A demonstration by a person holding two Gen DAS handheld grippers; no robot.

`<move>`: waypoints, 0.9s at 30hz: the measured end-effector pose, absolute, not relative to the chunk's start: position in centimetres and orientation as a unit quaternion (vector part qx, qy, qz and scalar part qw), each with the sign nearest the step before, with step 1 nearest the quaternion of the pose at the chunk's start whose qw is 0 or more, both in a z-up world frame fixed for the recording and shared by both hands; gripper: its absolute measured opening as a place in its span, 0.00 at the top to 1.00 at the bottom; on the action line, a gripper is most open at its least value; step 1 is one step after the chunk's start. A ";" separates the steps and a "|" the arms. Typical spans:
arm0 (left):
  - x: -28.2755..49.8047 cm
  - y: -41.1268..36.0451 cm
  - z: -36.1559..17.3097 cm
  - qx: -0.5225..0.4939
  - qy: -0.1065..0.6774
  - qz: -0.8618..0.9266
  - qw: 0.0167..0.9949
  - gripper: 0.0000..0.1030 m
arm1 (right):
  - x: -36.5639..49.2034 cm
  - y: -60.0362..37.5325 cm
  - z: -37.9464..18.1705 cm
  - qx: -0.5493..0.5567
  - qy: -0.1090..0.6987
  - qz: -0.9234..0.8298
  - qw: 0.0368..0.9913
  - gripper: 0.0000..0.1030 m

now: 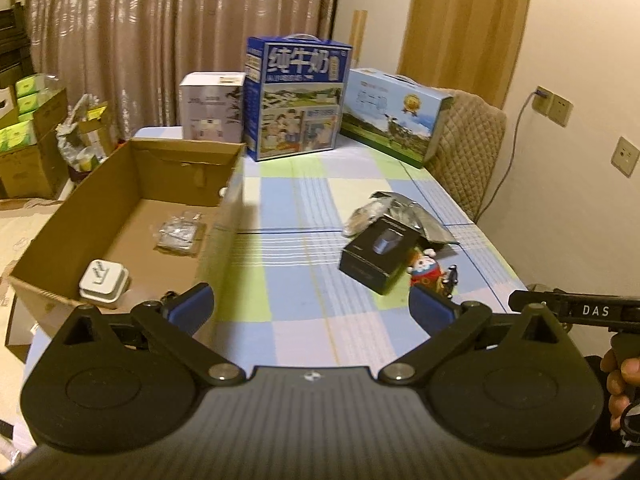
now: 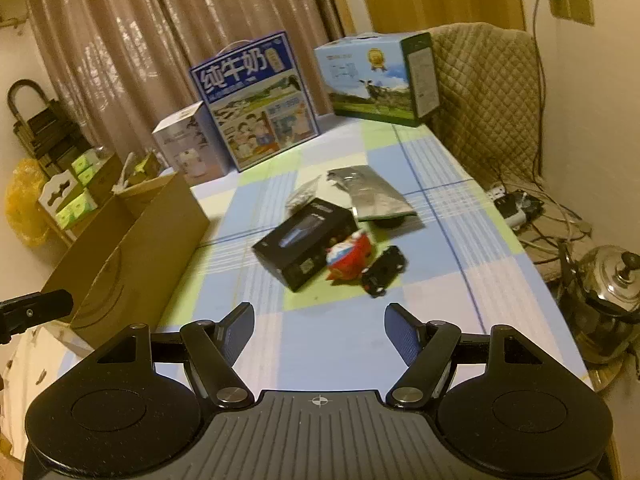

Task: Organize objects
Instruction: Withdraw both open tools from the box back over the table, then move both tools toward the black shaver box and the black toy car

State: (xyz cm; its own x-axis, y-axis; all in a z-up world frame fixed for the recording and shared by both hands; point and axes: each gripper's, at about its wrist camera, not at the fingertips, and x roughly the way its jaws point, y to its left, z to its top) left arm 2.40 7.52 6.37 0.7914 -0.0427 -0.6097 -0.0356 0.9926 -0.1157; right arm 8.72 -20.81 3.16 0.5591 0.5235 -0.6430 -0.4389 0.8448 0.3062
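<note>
An open cardboard box (image 1: 132, 184) stands at the table's left edge; a white adapter (image 1: 103, 284) and a clear packet (image 1: 178, 234) lie inside. Mid-table lies a cluster: a black product box (image 2: 306, 238), a red toy figure (image 2: 350, 256), a black toy car (image 2: 384, 270), a silver foil bag (image 2: 376, 196) and a small clear bag (image 2: 304, 194). My left gripper (image 1: 310, 308) hangs open and empty over the cloth between the cardboard box and the black product box (image 1: 378, 258). My right gripper (image 2: 320, 332) is open and empty, short of the cluster.
Two milk cartons (image 1: 296, 98) (image 1: 394, 116) and a white box (image 1: 212, 106) line the table's far end. A quilted chair (image 2: 488, 92) stands at the right, with cables and a steel kettle (image 2: 608, 288) on the floor. Stacked boxes (image 1: 28, 132) fill the left.
</note>
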 end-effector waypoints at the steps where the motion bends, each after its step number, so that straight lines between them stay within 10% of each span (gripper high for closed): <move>1: 2.6 7.2 6.3 -0.059 0.324 -0.005 0.944 0.01 | 8.8 -21.1 3.1 0.057 0.382 0.271 0.882 0.33; 27: 10.7 2.6 2.3 -0.015 0.365 -0.057 0.929 0.01 | 14.7 -22.5 -0.2 0.085 0.405 0.231 0.881 0.33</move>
State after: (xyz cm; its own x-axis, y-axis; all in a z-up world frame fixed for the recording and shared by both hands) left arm 10.65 2.62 2.32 0.7275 -0.1175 -0.6759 0.0956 0.9930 -0.0698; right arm 14.72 -22.47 -0.22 0.5654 0.4767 -0.6731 -0.3385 0.8783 0.3377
